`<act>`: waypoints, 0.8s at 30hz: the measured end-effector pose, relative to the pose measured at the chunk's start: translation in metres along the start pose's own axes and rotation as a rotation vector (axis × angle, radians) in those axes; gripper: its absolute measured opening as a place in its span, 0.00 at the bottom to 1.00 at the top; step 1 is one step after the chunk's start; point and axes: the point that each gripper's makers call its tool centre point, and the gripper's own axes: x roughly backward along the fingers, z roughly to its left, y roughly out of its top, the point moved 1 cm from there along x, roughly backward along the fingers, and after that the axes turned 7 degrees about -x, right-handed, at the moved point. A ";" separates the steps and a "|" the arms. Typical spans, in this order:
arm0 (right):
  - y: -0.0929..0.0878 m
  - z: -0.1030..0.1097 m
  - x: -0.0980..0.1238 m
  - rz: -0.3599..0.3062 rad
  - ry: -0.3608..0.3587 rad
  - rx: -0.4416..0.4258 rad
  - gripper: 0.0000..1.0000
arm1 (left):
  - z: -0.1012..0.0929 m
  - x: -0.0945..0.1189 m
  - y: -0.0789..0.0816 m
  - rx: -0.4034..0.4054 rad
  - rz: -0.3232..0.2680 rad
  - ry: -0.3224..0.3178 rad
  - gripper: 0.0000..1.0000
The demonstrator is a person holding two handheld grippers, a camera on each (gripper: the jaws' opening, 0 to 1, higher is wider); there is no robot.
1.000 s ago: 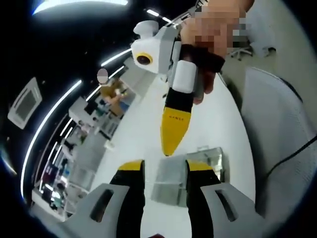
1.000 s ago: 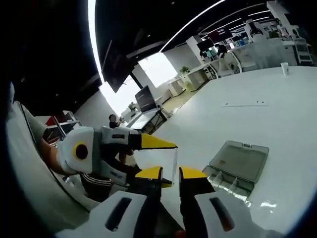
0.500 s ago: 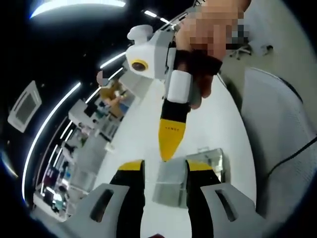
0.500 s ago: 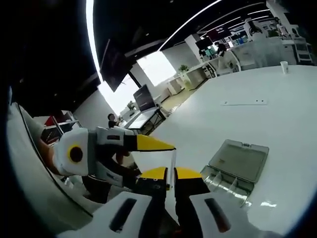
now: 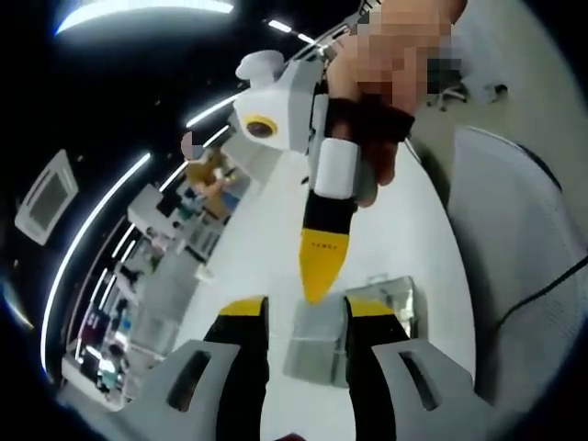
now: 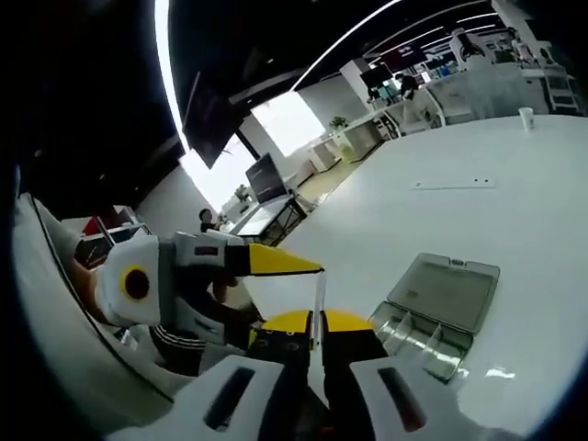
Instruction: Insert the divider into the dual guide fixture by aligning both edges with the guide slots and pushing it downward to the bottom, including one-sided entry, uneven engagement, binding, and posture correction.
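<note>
Item: thin clear plastic divider (image 6: 317,299), clamped by right gripper (image 6: 312,323), raised over white tabletop (image 6: 478,211). Left gripper (image 5: 303,317) released. Clear plastic guide fixture (image 6: 441,308) nr front edge. Step: carry; nxt: align w/ slots

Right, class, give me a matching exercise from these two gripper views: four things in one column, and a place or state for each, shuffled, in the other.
Things:
1. divider
2. fixture box
3. left gripper
4. right gripper

States:
A. lid open, lying on the white table
B. jaws apart
C. clear, thin, standing upright between yellow tips
D. jaws shut on the clear sheet

Pairs: 1-C, 2-A, 3-B, 4-D
</note>
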 end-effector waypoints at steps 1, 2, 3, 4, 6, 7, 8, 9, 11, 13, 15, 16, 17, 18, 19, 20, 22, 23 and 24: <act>0.000 0.000 0.000 -0.001 0.001 0.002 0.00 | 0.000 0.000 0.000 0.001 -0.001 0.000 0.29; 0.000 0.000 0.000 -0.002 -0.003 0.004 0.00 | 0.000 0.000 0.000 0.001 -0.002 0.000 0.29; 0.000 -0.001 0.000 -0.004 -0.006 0.011 0.00 | 0.000 0.000 0.000 -0.001 -0.001 0.001 0.29; 0.000 -0.002 0.000 -0.004 -0.007 0.000 0.00 | 0.000 0.000 0.000 0.000 -0.001 0.000 0.29; 0.000 -0.001 0.000 -0.007 -0.008 0.000 0.00 | 0.000 0.000 0.000 0.000 -0.001 0.000 0.29; 0.000 -0.001 0.000 -0.008 -0.009 0.004 0.00 | 0.000 -0.001 0.001 -0.001 -0.001 0.001 0.29; -0.001 -0.001 0.000 -0.006 -0.010 0.002 0.00 | -0.001 -0.001 0.001 -0.001 -0.001 0.000 0.29; -0.002 -0.001 0.000 -0.005 -0.011 0.001 0.00 | -0.001 -0.001 0.001 -0.001 -0.001 0.000 0.29; -0.002 -0.001 0.000 -0.005 -0.012 0.003 0.00 | -0.001 -0.001 0.001 0.001 -0.002 0.000 0.29; -0.002 -0.001 0.000 -0.005 -0.013 0.004 0.00 | -0.002 0.000 0.001 0.001 -0.003 0.001 0.29; -0.002 -0.001 0.000 -0.003 -0.015 0.007 0.00 | -0.002 0.000 0.001 0.002 -0.004 0.002 0.30; -0.002 -0.001 0.000 -0.004 -0.016 0.008 0.00 | -0.002 0.000 0.001 0.000 -0.004 0.004 0.30; -0.002 -0.001 0.000 -0.005 -0.018 0.010 0.00 | -0.001 -0.001 0.001 -0.003 -0.004 0.006 0.30; -0.001 -0.001 0.000 -0.007 -0.018 0.012 0.00 | -0.001 -0.001 0.001 -0.005 -0.004 0.007 0.30; -0.001 -0.001 0.001 -0.009 -0.019 0.011 0.00 | 0.000 -0.001 0.002 -0.008 -0.006 0.007 0.30; -0.001 -0.001 0.001 -0.010 -0.019 0.009 0.00 | 0.000 -0.001 0.002 -0.009 -0.009 0.007 0.30; 0.000 -0.002 0.001 -0.013 -0.018 0.007 0.00 | 0.001 -0.001 0.002 -0.012 -0.015 0.010 0.30; 0.000 -0.001 0.002 -0.013 -0.017 0.007 0.00 | 0.001 -0.001 0.003 -0.008 -0.017 0.012 0.30; 0.001 -0.001 0.002 -0.014 -0.017 0.011 0.00 | 0.001 -0.001 0.003 -0.007 -0.019 0.013 0.30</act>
